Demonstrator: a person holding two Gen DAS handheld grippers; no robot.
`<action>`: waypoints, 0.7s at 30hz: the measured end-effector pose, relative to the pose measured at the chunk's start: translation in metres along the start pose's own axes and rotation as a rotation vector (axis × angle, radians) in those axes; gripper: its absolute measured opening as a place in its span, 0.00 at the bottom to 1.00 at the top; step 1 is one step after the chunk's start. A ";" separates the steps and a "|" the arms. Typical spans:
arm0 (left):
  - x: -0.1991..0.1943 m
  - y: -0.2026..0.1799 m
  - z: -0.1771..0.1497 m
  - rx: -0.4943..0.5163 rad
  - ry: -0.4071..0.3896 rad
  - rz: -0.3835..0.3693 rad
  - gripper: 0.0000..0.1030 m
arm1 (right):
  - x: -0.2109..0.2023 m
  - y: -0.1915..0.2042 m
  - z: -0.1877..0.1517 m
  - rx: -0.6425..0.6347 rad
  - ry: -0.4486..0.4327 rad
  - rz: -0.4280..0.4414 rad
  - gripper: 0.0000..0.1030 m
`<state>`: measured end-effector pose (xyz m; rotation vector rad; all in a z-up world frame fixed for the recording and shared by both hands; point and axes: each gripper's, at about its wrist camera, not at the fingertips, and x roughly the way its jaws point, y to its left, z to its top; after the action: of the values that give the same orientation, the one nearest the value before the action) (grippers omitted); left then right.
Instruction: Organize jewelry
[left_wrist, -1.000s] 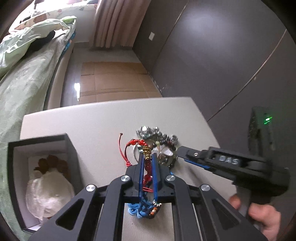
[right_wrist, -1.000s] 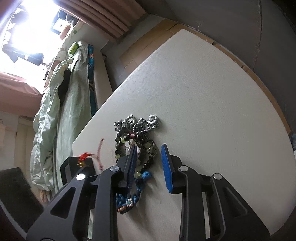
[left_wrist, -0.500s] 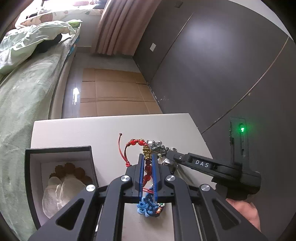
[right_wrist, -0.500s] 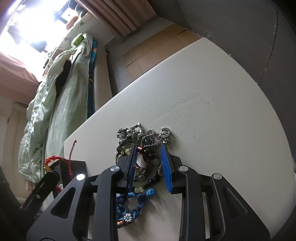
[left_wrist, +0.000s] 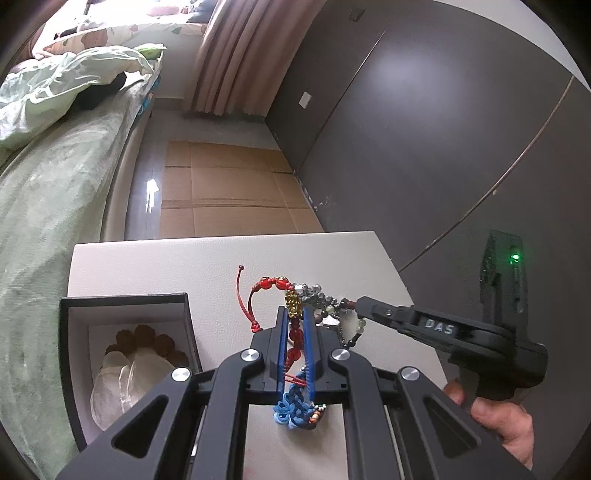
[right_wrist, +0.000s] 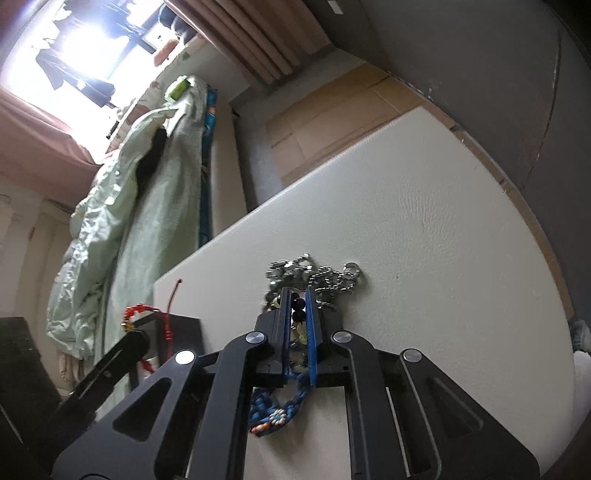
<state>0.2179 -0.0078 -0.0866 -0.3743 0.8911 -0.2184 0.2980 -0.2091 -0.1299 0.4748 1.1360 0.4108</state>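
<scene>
The bench (left_wrist: 155, 266) carries everything: an open dark box (left_wrist: 122, 306) at its 9 o'clock side, and a tangled heap of jewelry near the middle. The box already holds a brown beaded piece (left_wrist: 147, 341) and pale shells or pouches; it is probably the place where sorted pieces go.

The left hand-held gripper (left_wrist: 295, 332) is clamped narrow on the red beaded bracelet (left_wrist: 293, 338), whose loop and gold charm stand out beyond the fingertips at 12 o'clock, with its cord tail curling toward 11. The grip likely serves to draw this bracelet free of the heap.

The right hand-held gripper (right_wrist: 298, 314) comes in from 3 o'clock in the left view. Its jaws are closing, with the dark-and-green bead strand (right_wrist: 297, 306) between the pads, apparently to anchor the heap while the red piece separates. The silver chain (right_wrist: 317, 273) lies just beyond its tips at 12 o'clock, touching the strand. The blue braided bracelet (right_wrist: 275, 410) lies under both grippers, at 6 o'clock.
</scene>
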 end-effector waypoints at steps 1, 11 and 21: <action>-0.003 0.000 0.000 0.000 -0.005 -0.001 0.06 | -0.003 0.001 0.000 0.000 -0.003 0.009 0.08; -0.044 0.014 -0.001 -0.031 -0.075 0.006 0.06 | -0.038 0.027 -0.009 -0.023 -0.049 0.152 0.08; -0.071 0.046 -0.010 -0.091 -0.106 0.046 0.06 | -0.051 0.065 -0.023 -0.053 -0.058 0.278 0.08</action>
<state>0.1680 0.0563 -0.0603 -0.4450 0.8056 -0.1146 0.2535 -0.1791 -0.0633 0.5973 1.0031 0.6630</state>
